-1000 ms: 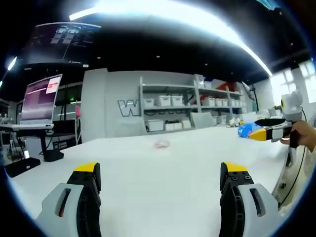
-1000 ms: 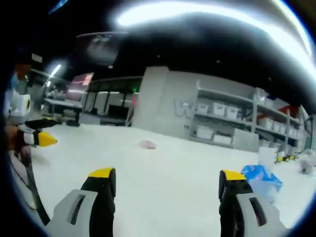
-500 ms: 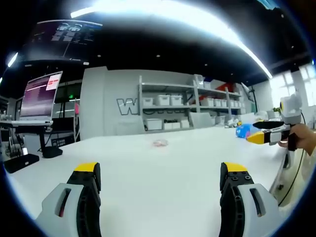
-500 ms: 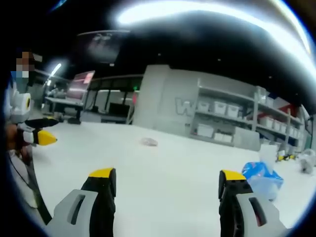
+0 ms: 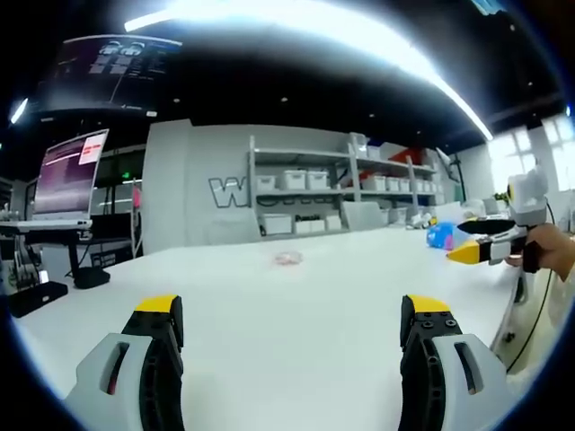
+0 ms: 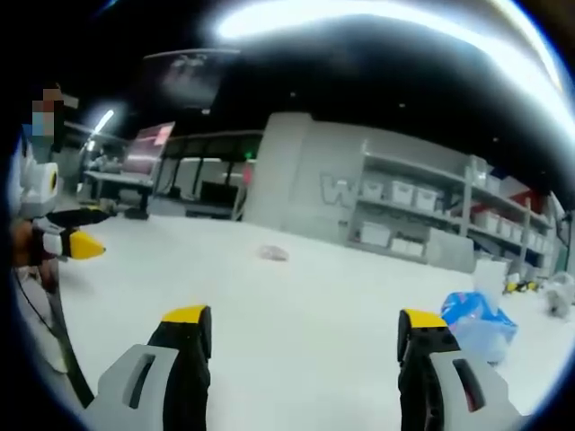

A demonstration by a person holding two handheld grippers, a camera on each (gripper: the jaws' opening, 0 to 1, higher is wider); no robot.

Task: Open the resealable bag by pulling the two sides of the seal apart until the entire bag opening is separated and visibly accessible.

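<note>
Both your grippers are held low over the white table [image 5: 296, 305] with nothing between them: the left gripper [image 5: 295, 310] has its yellow-tipped jaws spread wide, and the right gripper [image 6: 304, 323] stands just as wide, so neither is pinching anything. You are at the very start, the approach, and the seal has not been touched. The small, pale pinkish thing lying flat far out near the middle of the table [image 5: 288, 259] [image 6: 272, 253] looks like the resealable bag, though it is too small and blurred to be sure, and I cannot tell where its seal runs. It lies well apart from both grippers. A crumpled blue plastic bag [image 6: 478, 321] sits on the table just beyond your right gripper's right jaw; in the left gripper view it shows as a blue lump [image 5: 439, 235] behind the tip of your right gripper. Shelving with white bins [image 5: 314, 193] lines the far wall, and a lit monitor [image 5: 70, 176] stands off to the left. Your next move, as I judge it, is to carry both grippers forward to the pink bag, find its mouth, and take one lip in each gripper before pulling them apart.
</note>
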